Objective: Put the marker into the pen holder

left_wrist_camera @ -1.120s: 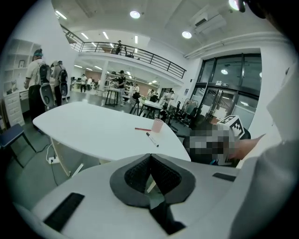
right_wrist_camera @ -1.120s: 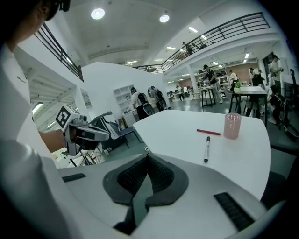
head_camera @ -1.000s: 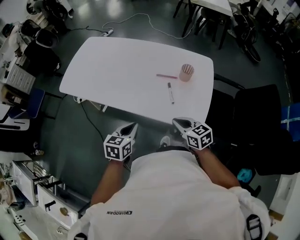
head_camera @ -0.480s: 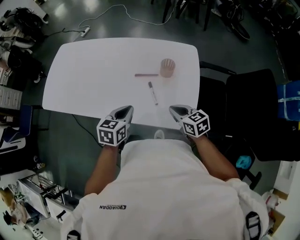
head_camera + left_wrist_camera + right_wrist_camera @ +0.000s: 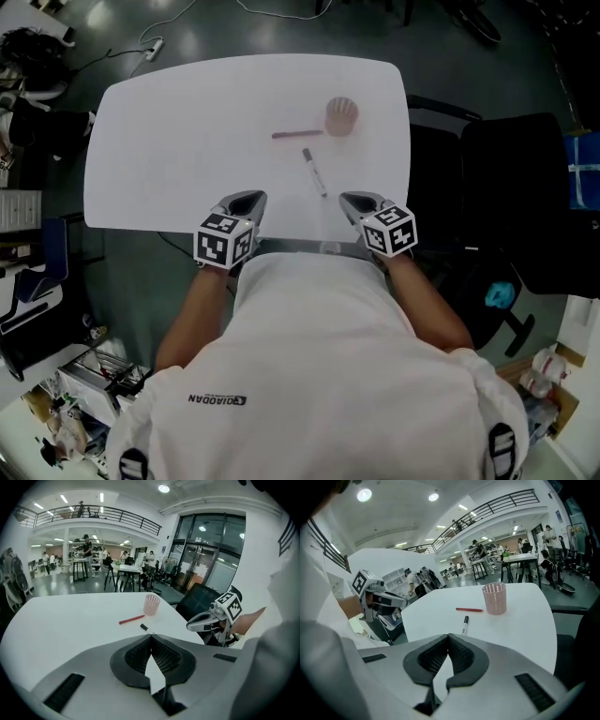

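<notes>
Evidently I am lining up for the pick: the black-capped marker (image 5: 314, 172) is lying flat on the white table (image 5: 169, 141), on the near side of the pink mesh pen holder (image 5: 341, 116), just beyond the gap between my two grippers. I am holding the left gripper (image 5: 247, 199) and right gripper (image 5: 354, 200) at the near edge, tilting downward, jaws closed and empty.

The left gripper (image 5: 246, 200) has its jaws closed, tips meeting, with nothing between them. The right gripper (image 5: 355, 200) is likewise closed and empty. Both point forward and slant downward, level with each other and well apart, one on either side of the torso (image 5: 319, 375). The left cube (image 5: 225, 242) and right cube (image 5: 389, 232) sit at the rear of each. The left forearm (image 5: 192, 314) and right forearm (image 5: 427, 305) are bare and angled outward from the elbows. The hands lie hidden under the cubes, probably wrapped round the handles.
</notes>
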`<state>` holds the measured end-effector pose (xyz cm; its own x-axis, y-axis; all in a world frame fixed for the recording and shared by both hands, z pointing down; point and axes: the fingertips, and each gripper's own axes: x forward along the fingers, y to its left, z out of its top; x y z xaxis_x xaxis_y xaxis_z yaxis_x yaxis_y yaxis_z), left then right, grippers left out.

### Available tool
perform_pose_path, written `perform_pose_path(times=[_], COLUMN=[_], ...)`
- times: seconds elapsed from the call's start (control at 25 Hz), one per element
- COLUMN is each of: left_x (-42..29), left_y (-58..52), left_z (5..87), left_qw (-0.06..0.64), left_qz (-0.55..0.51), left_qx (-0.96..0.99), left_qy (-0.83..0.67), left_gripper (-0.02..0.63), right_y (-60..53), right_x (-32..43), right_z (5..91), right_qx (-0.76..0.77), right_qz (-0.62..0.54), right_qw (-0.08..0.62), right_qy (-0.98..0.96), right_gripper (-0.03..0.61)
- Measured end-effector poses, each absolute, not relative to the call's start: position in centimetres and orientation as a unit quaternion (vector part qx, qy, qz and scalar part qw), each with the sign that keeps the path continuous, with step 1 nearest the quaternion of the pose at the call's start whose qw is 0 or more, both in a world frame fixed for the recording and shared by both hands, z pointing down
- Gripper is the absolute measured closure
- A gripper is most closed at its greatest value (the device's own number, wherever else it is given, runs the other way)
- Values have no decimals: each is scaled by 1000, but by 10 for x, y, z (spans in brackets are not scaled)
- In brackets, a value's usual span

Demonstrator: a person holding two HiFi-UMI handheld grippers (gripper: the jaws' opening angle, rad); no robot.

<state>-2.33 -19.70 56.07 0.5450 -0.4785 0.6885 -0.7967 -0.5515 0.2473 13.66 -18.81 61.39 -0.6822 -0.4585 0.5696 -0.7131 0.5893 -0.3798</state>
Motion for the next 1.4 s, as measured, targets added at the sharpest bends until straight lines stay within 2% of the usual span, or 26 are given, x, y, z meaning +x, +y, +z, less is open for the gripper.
perform_pose_path(times=[0.24,0.56,0.84,0.92,1.2,1.4], left_x=[-55,-111,-134,-138,-150,-150], left_y=[-226,-242,-231,-229,-228,-229], left_z=[566,586,595,592,583,577], left_qw=[278,295,308,307,296,292], left_qz=[302,303,292,287,281,273], left_qx=[846,840,841,842,847,851], left_qy=[-340,-341,-337,-338,-340,-341], left_gripper=[588,588,588,588,588,588], right_y=[-200,-214,-209,-210,-214,-210], right_x=[114,100,94,96,98,90], right_z=[659,719,741,743,728,694], right_qx=[390,423,429,437,457,448], right_qz=[302,333,324,314,352,329], right_qw=[276,323,371,383,346,311], right_qy=[-825,-778,-757,-751,-740,-771], right_gripper=[541,445,441,484,491,492])
